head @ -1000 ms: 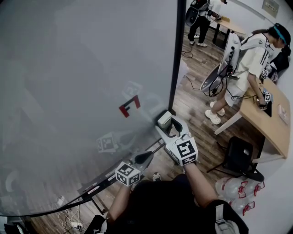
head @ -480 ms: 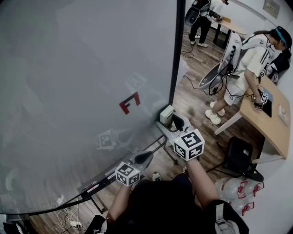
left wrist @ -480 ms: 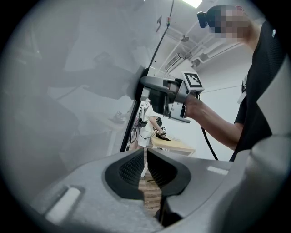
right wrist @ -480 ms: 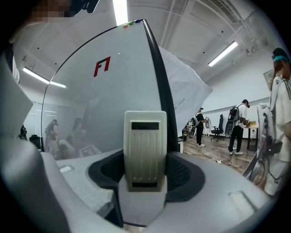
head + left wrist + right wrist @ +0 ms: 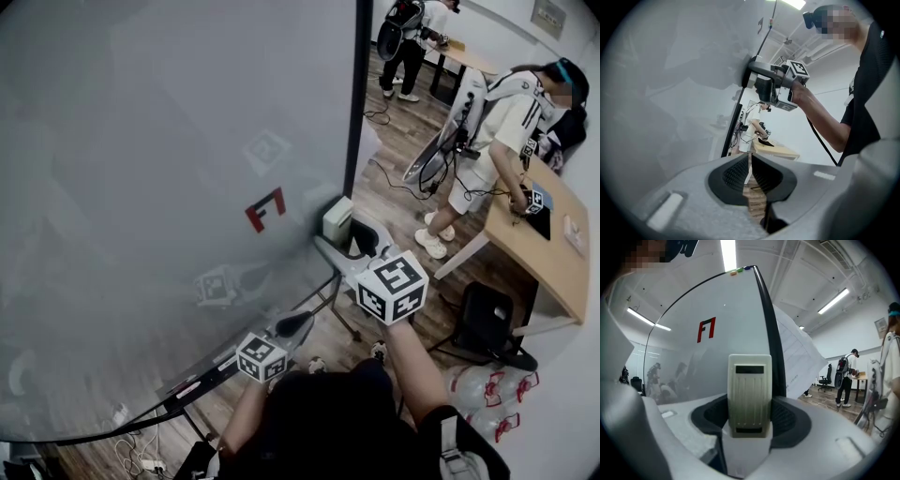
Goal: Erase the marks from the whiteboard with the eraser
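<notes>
The whiteboard fills the left of the head view, with a black frame down its right edge. A small red mark sits low on the board and shows again in the right gripper view as the red mark. My right gripper is shut on the beige eraser, which is at the board's lower right, to the right of the mark. The eraser stands upright between the jaws. My left gripper hangs lower, shut and empty, away from the board.
The board's stand legs and a marker tray lie below. A person stands at a wooden desk on the right; another person is farther back. A black chair and water bottles stand on the floor.
My right gripper has lifted the eraser a little up the board's right edge, nearer the height of the red mark. The left gripper has stayed put.
</notes>
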{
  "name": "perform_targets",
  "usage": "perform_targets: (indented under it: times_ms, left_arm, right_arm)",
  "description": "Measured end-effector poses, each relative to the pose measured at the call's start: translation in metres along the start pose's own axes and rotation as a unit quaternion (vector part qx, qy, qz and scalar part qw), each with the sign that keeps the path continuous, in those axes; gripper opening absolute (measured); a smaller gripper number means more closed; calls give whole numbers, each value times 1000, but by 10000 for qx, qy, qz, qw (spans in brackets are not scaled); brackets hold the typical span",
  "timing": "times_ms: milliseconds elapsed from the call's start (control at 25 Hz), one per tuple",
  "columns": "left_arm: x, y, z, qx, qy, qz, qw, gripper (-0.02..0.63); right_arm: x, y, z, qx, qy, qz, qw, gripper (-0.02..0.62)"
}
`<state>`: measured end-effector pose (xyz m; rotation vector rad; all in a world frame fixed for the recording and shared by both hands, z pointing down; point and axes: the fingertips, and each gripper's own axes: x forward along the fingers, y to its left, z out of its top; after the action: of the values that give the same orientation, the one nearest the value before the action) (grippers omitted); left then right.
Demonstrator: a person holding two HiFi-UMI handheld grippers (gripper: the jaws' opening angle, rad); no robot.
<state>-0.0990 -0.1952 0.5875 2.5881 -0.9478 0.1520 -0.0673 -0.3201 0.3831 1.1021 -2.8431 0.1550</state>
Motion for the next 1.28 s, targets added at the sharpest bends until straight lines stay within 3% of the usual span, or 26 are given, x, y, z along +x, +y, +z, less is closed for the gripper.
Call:
perform_targets:
  times_ms: [160, 680, 1080, 1280]
  left_arm:
    - [-4, 0, -1, -10, -7, 19, 10000, 31]
    - [-16, -3, -8, -30, 28, 97, 9999, 31]
    - [-34, -6, 0, -18, -239, 526, 9983, 31]
    - [-53, -22, 5, 0, -394, 916, 9950, 31]
  right_arm:
    - [2, 0, -16, -71, 115, -99, 9999, 253]
    - [11, -1, -97, 685, 694, 75, 9952, 253]
    - [-13, 14, -115, 324, 693, 388, 9963, 256]
    - [-41, 39, -125, 58, 577, 861, 9946, 256]
